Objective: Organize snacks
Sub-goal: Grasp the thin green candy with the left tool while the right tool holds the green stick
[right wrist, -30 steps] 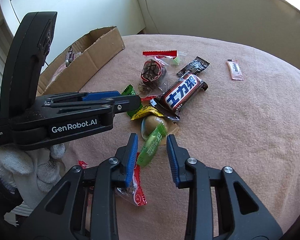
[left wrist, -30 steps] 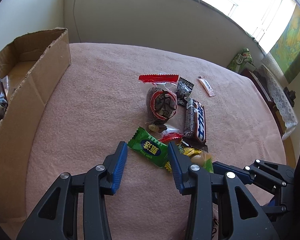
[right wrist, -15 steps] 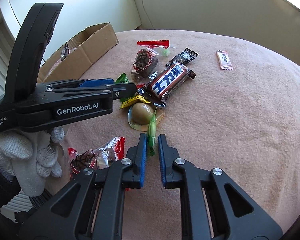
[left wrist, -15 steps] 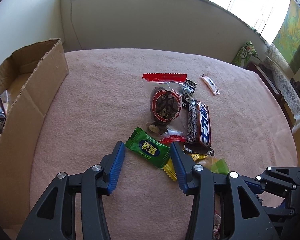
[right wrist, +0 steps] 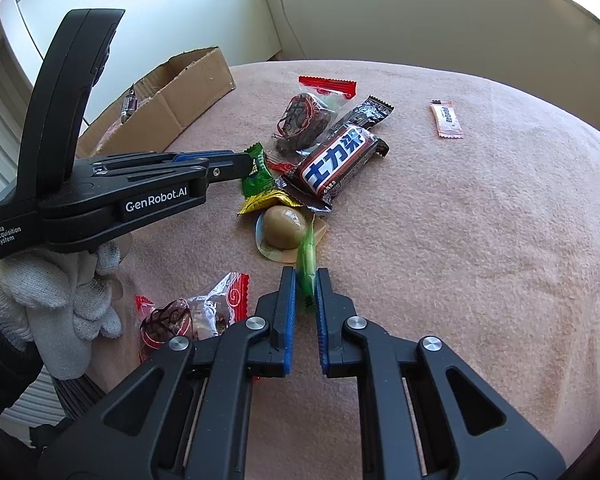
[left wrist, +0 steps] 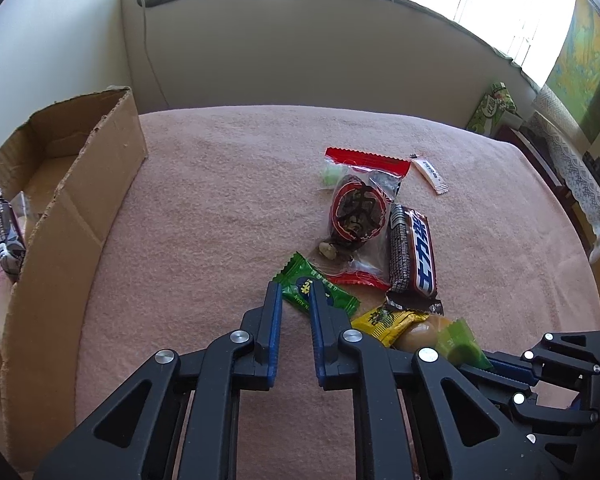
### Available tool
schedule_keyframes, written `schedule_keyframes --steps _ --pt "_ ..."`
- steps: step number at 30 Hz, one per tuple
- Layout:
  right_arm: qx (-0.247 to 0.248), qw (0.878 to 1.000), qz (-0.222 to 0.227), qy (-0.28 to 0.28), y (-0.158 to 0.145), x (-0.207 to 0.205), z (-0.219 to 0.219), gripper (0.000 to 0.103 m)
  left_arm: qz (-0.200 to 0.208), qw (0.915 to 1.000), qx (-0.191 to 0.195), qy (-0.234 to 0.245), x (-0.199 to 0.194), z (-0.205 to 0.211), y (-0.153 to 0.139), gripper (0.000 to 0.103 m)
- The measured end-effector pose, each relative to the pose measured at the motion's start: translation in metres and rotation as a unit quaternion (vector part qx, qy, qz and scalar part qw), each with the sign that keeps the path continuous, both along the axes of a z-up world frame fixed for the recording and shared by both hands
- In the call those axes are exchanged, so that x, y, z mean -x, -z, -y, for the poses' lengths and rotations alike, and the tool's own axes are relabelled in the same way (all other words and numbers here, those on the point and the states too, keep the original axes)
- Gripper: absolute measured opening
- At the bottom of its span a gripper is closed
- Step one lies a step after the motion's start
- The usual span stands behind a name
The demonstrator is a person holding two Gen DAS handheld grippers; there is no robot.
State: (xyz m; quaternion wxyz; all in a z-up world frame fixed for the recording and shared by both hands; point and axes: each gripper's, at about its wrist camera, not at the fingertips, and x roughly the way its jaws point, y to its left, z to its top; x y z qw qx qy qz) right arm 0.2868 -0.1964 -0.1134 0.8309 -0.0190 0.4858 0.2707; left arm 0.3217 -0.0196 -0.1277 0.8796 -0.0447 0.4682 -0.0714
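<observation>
**Mia:** What is the left claw [left wrist: 296, 294] doing?

**Ben:** Its jaws are closing on the dark green candy [left wrist: 318, 292]. The candy sits between the blue pads, and they press on it. It lies on the pink cloth of the worktop [left wrist: 220, 208].

**Mia:** And the right claw [right wrist: 306, 280]?

**Ben:** It is squeezed tight on a light green candy [right wrist: 306, 256]. The wrapper stands on its thin edge between the pads.

**Mia:** What is just past that one?

**Ben:** A brown egg in a clear pack [right wrist: 285, 227]. The light green candy touches it. Next to it is a yellow wrapper [right wrist: 268, 200], and a big chocolate bar [right wrist: 336, 164] lies partly on top of the pile.

**Mia:** I see a clear bag with a red top.

**Ben:** Yes, a bag of dark fruit [left wrist: 358, 212], right beside the chocolate bar. A small black packet [right wrist: 370, 114] pokes out behind it. A little white packet [right wrist: 446, 120] lies alone, well apart.

**Mia:** Where is the box?

**Ben:** The cardboard box [left wrist: 80, 184] sits at the left edge of the worktop. A dark snack bar [left wrist: 6, 236] is inside it.

**Mia:** Who holds the left claw?

**Ben:** A hand in a white glove [right wrist: 56, 300]. Another red bag [right wrist: 192, 316] lies near it.
</observation>
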Motion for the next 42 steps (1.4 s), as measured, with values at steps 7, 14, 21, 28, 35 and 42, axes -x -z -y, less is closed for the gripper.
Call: schedule_keyframes --steps 7,14,21,28,35,42 --pt "-0.004 1.0 0.003 0.003 0.0 0.003 0.004 0.009 -0.023 0.9994 0.015 -0.021 -0.001 0.006 0.002 0.053" --pt "-0.013 1.0 0.004 0.007 0.001 0.0 0.013 0.01 -0.012 0.9991 -0.041 -0.005 -0.015 0.032 0.005 0.053" --pt "-0.014 1.0 0.007 0.005 0.002 0.001 0.017 0.009 0.002 0.9973 -0.07 0.02 -0.007 0.03 0.006 0.029" --pt "-0.015 1.0 0.008 0.007 0.001 0.004 0.015 0.007 0.001 0.999 -0.043 0.013 0.001 0.007 0.005 0.006" --pt "-0.019 1.0 0.007 0.017 -0.003 0.004 0.019 0.005 0.008 0.9999 -0.011 0.001 0.01 -0.008 0.002 0.005" --pt "-0.021 0.999 0.012 0.028 -0.012 0.007 0.027 0.005 0.027 0.9996 0.009 -0.007 0.025 -0.019 -0.014 0.005"
